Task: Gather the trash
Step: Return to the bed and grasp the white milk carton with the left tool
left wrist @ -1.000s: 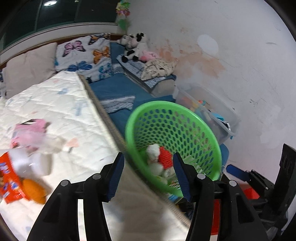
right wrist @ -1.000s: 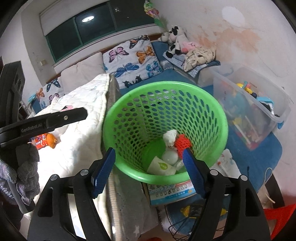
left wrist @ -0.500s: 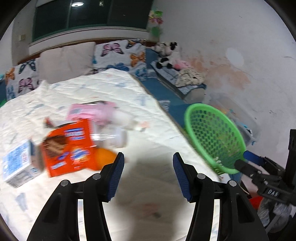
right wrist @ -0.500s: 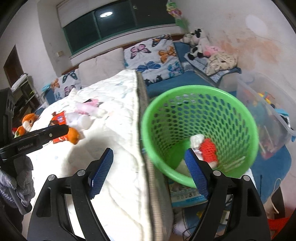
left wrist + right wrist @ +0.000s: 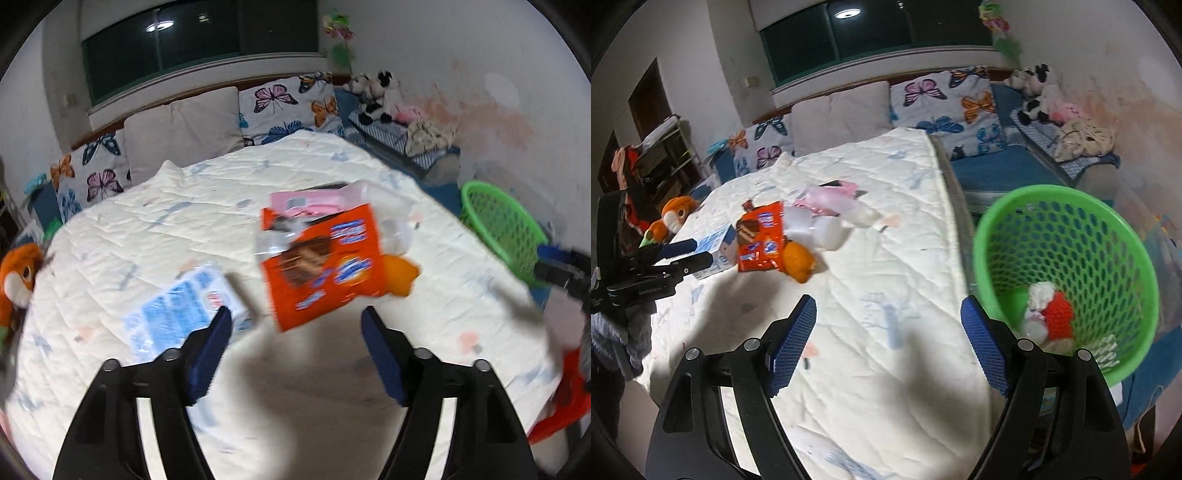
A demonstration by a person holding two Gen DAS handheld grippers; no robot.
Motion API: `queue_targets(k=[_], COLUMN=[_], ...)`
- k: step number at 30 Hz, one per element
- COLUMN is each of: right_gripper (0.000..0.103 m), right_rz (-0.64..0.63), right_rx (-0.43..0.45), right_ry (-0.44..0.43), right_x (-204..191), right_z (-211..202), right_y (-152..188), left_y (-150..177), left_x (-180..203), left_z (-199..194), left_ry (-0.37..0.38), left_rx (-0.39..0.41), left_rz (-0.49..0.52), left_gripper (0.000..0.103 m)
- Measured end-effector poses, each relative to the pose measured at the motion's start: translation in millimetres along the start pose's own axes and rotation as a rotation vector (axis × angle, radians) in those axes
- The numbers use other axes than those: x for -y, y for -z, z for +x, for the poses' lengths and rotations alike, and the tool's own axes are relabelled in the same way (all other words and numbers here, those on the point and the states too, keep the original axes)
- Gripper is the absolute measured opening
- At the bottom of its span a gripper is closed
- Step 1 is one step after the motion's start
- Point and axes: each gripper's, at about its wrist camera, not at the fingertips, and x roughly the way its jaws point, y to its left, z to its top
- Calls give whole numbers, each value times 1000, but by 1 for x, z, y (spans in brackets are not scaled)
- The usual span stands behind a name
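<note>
Trash lies on the white quilted bed (image 5: 155, 229): an orange snack packet (image 5: 325, 266), a blue-white carton (image 5: 181, 306), a pink wrapper (image 5: 310, 201), a clear plastic bottle (image 5: 395, 232) and an orange peel (image 5: 400, 277). My left gripper (image 5: 295, 332) is open and empty, just in front of the packet and carton. The same pile shows in the right wrist view, with the packet (image 5: 759, 236) and carton (image 5: 714, 254). My right gripper (image 5: 888, 317) is open and empty over the bed edge. The green basket (image 5: 1067, 229) beside the bed holds red-and-white trash (image 5: 1052, 310).
Butterfly pillows (image 5: 291, 107) and beige pillows (image 5: 184, 129) line the head of the bed. An orange plush toy (image 5: 18, 277) lies at the left edge. Stuffed animals (image 5: 1034, 92) sit on a blue bench by the wall. My left gripper also shows in the right wrist view (image 5: 665, 266).
Both grippers have swung left from the green basket toward the bed. The trash pile has come to the middle of the left wrist view and closer. Both stay open.
</note>
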Motion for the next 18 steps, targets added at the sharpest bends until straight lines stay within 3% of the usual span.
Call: queue_targets(k=[8,18], right_gripper=[80,81], right_rz=[-26,-56], right_rx=[-26,-60], right_ry=[-22,-44], right_x=[-28,-56], right_z=[13,29], right_y=[-10,-20], left_y=[-3,-17], left_x=[-46,-78], left_z=[11,42], left_ry=[3,138], left_rx=[-58,-119], left_rz=[155,284], left_gripper=[79,81])
